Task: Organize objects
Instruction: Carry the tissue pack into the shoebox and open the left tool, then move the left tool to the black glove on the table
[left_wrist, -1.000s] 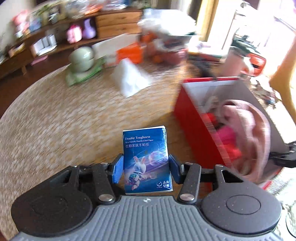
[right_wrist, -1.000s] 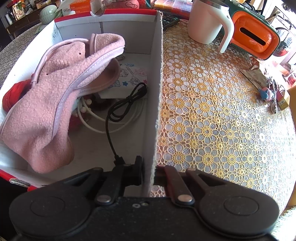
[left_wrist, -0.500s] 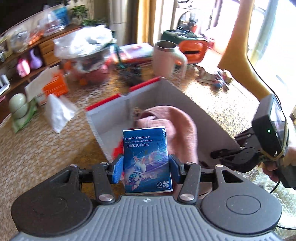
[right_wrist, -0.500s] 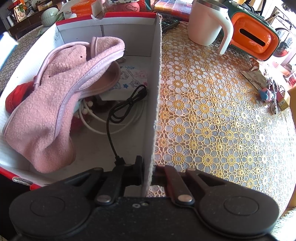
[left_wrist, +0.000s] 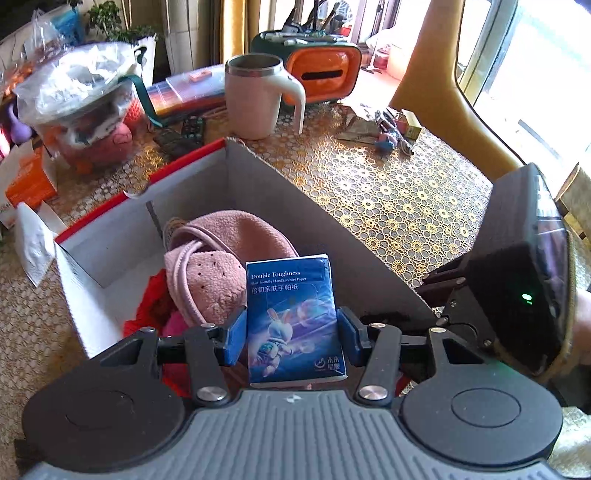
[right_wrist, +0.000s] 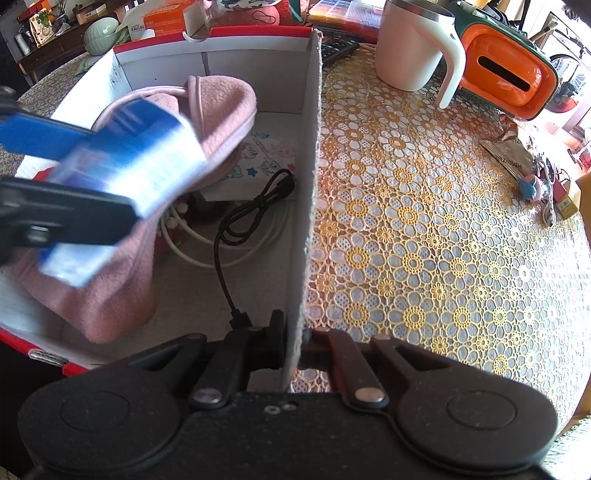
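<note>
Holding a blue tissue pack (left_wrist: 295, 321) between its two blue pads (left_wrist: 233, 339), the left gripper (left_wrist: 291, 338) hangs over the open box (left_wrist: 110, 236). The pack stands upright in the grip, with a little rabbit picture on its front. In the right wrist view the same pack (right_wrist: 125, 173) looks blurry, up above the pink slippers (right_wrist: 221, 110) inside the box.

The right gripper (right_wrist: 293, 341) is pinched tight on the box wall (right_wrist: 310, 166) — one finger inside the box, one outside on the table side.

The box is white inside and red outside. The slippers (left_wrist: 214, 266) lie in a heap in it, with something red (left_wrist: 151, 310) beside them. On the box floor there is a black cable (right_wrist: 251, 214) in loops, a white cable (right_wrist: 207, 254) under it, and a flat paper with cartoon pictures (right_wrist: 266, 155).

The table (right_wrist: 424, 240) has a lacy cloth with yellow flowers. Near the far corner of the box stands a pale mug (left_wrist: 255, 96) with a white handle. Just behind the mug is an orange and green case (left_wrist: 317, 70). A bag of stuff (left_wrist: 81, 107) sits to the left — and a few small toys (left_wrist: 388, 133) lie to the right of the mug.
</note>
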